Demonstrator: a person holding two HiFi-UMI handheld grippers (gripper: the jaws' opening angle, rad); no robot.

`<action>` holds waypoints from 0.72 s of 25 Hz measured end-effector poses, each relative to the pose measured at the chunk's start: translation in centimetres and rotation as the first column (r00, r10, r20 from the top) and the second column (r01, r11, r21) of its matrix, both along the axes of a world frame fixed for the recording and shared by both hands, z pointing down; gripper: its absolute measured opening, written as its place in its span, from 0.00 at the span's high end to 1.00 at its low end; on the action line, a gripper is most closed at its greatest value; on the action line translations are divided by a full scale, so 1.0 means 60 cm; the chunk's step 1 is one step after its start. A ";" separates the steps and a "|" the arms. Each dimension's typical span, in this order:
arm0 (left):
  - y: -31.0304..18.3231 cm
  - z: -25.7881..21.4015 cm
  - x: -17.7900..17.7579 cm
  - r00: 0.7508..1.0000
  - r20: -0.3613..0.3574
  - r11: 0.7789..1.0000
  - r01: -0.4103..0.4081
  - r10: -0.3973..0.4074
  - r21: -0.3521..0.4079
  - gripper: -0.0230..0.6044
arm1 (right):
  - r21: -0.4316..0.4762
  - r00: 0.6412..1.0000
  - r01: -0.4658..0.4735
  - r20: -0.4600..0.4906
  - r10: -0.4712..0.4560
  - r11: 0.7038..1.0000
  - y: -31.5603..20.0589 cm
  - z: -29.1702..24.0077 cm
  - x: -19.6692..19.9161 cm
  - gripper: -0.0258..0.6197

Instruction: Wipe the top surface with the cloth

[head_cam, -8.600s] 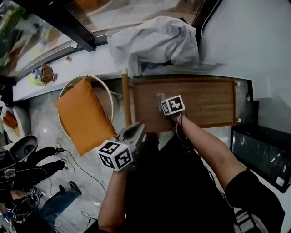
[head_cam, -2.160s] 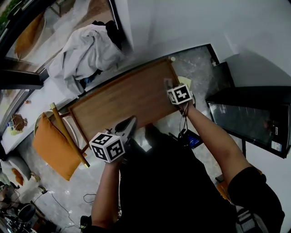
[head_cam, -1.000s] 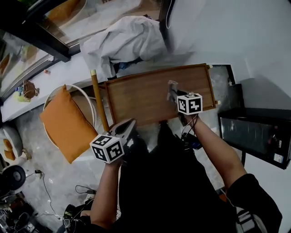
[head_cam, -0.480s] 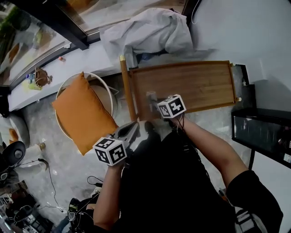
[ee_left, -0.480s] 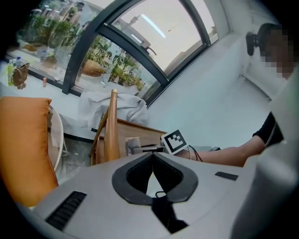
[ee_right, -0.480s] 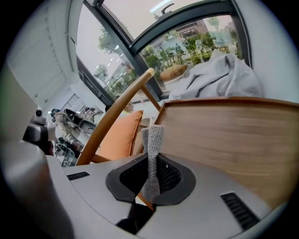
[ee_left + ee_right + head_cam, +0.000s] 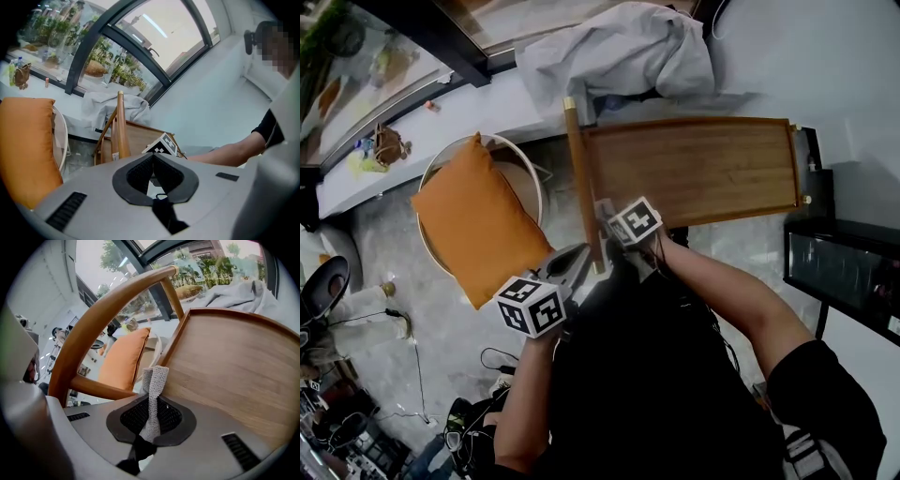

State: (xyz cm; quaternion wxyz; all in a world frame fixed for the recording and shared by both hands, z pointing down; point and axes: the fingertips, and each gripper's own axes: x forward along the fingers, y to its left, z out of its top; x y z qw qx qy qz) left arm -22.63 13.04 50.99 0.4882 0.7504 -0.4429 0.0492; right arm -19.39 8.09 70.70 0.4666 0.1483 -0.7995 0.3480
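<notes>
An orange cushion (image 7: 473, 220) rests in a round white chair (image 7: 540, 192). A crumpled pale sheet (image 7: 619, 52) lies on the ledge (image 7: 459, 117)

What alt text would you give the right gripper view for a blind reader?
The right gripper is shut on a grey cloth strip at one end of a wooden top. A curved wooden rail arches over that end, with an orange cushion beyond it.

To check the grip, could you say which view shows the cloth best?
The right gripper view: the cloth stands pinched between its jaws. The head view barely shows it; the left gripper view, not at all.
</notes>
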 end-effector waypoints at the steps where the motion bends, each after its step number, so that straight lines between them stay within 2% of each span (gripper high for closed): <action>1: 0.000 0.000 0.000 1.000 0.000 1.000 0.001 -0.001 0.000 0.95 | 0.000 1.000 0.008 -0.012 -0.008 1.000 0.001 0.004 0.001 0.90; 8: 0.007 -0.004 0.002 1.000 0.006 1.000 0.021 -0.021 0.002 0.95 | 0.047 0.982 0.171 -0.094 -0.167 0.984 0.018 0.014 0.013 0.90; 11: 0.003 -0.007 0.006 1.000 0.006 1.000 0.026 -0.026 0.005 0.95 | 0.071 0.983 0.164 -0.101 -0.156 0.984 0.003 0.015 0.028 0.90; 14: 0.003 -0.007 0.021 1.000 0.009 1.000 0.013 -0.013 -0.002 0.95 | 0.051 0.986 0.148 -0.078 -0.144 0.988 0.001 0.012 0.041 0.90; 18: -0.011 -0.006 0.055 1.000 0.009 1.000 0.007 -0.007 -0.007 0.95 | 0.057 0.988 0.126 -0.101 -0.120 0.990 -0.024 0.012 0.096 0.90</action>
